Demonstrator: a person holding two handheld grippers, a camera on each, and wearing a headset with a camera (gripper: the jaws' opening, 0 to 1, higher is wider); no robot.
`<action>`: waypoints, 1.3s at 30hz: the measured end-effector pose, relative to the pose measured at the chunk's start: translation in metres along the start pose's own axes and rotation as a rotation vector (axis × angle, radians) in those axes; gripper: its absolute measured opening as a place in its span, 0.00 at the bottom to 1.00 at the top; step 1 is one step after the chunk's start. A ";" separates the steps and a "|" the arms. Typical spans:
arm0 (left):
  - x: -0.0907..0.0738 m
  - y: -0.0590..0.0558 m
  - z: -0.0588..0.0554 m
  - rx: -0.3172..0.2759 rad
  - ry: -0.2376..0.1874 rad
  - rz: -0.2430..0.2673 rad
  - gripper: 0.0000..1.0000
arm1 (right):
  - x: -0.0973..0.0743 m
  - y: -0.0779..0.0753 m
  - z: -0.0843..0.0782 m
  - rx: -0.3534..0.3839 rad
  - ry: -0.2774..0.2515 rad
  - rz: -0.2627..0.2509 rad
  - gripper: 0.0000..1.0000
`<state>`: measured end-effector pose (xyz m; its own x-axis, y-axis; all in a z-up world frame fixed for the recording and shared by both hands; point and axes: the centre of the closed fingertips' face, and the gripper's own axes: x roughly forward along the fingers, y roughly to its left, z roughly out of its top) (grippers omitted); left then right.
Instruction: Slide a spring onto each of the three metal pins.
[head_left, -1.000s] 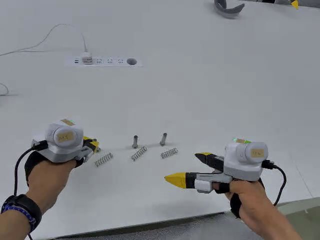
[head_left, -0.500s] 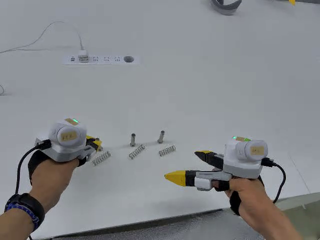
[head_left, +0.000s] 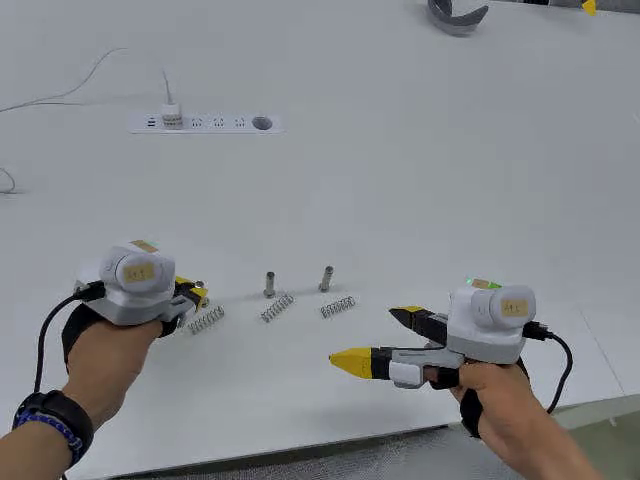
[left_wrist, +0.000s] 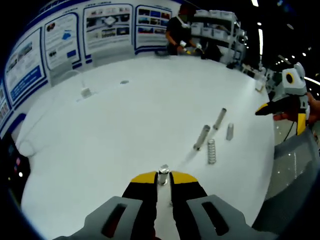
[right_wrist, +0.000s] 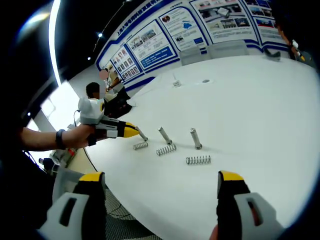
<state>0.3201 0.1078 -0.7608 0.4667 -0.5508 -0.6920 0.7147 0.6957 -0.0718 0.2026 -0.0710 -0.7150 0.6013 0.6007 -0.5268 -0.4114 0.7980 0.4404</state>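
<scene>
The fingers of our left gripper (left_wrist: 163, 178) are closed on a metal pin (left_wrist: 163, 170) at the lower centre of the left gripper view. The fingers of our right gripper (right_wrist: 161, 179) stand wide apart with nothing between them. In the head view, between the two grippers, a second pin (head_left: 270, 284) and a third pin (head_left: 327, 278) stand upright on the white desk (head_left: 420, 200). Three springs lie flat just below them in the frame: a left spring (head_left: 207, 319), a middle spring (head_left: 277, 307) and a right spring (head_left: 338, 306). A power strip (head_left: 205, 122) lies at the upper left.

The left gripper (head_left: 192, 295) has edged slightly toward the table's (head_left: 400, 180) right edge, its fingers (left_wrist: 142, 179) now pinching the leftmost pin (left_wrist: 163, 171).
</scene>
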 end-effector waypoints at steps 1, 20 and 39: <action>0.000 0.000 -0.002 -0.002 0.004 -0.002 0.14 | 0.000 0.000 0.000 0.002 -0.001 0.000 0.94; -0.019 0.006 -0.032 -0.049 0.032 0.002 0.37 | 0.009 0.004 -0.002 0.000 0.007 0.014 0.94; -0.042 0.025 -0.058 -0.106 0.011 0.024 0.54 | 0.020 0.012 -0.004 -0.018 0.030 0.037 0.94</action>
<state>0.2882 0.1755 -0.7753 0.4769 -0.5285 -0.7023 0.6440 0.7539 -0.1300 0.2066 -0.0497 -0.7233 0.5651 0.6307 -0.5318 -0.4454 0.7759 0.4468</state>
